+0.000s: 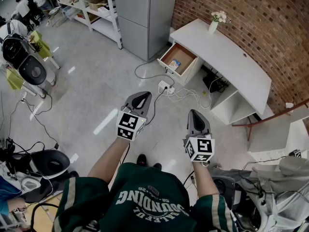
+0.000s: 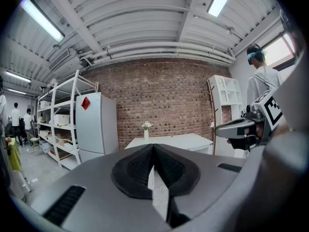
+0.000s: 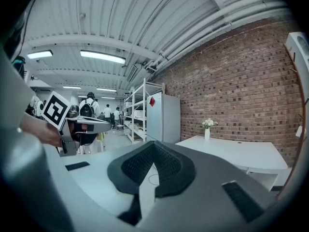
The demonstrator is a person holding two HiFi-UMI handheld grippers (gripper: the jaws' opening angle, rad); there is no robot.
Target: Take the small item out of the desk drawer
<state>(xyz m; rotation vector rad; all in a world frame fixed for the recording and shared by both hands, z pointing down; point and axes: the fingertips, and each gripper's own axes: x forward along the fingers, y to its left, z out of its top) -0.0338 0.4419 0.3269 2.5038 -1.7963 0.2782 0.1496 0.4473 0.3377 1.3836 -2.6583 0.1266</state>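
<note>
Across the floor stands the white desk point(image 1: 227, 57), its drawer point(image 1: 166, 65) pulled open. A small blue and white item point(image 1: 174, 64) lies on the drawer's brown bottom. My left gripper point(image 1: 143, 96) and right gripper point(image 1: 195, 112) are held side by side in front of me, well short of the desk and pointing toward it. In the left gripper view the left gripper point(image 2: 153, 146) has its black pads meeting with nothing between them. The right gripper point(image 3: 153, 144) looks the same in its own view. The drawer is hidden behind the jaws in both gripper views.
A vase of flowers point(image 1: 215, 23) stands on the desk's far end. A power strip with cables point(image 1: 165, 87) lies on the floor before the drawer. A grey cabinet point(image 1: 142, 13) and white shelving point(image 1: 91, 4) stand to the left; chairs and gear point(image 1: 34, 71) crowd the sides.
</note>
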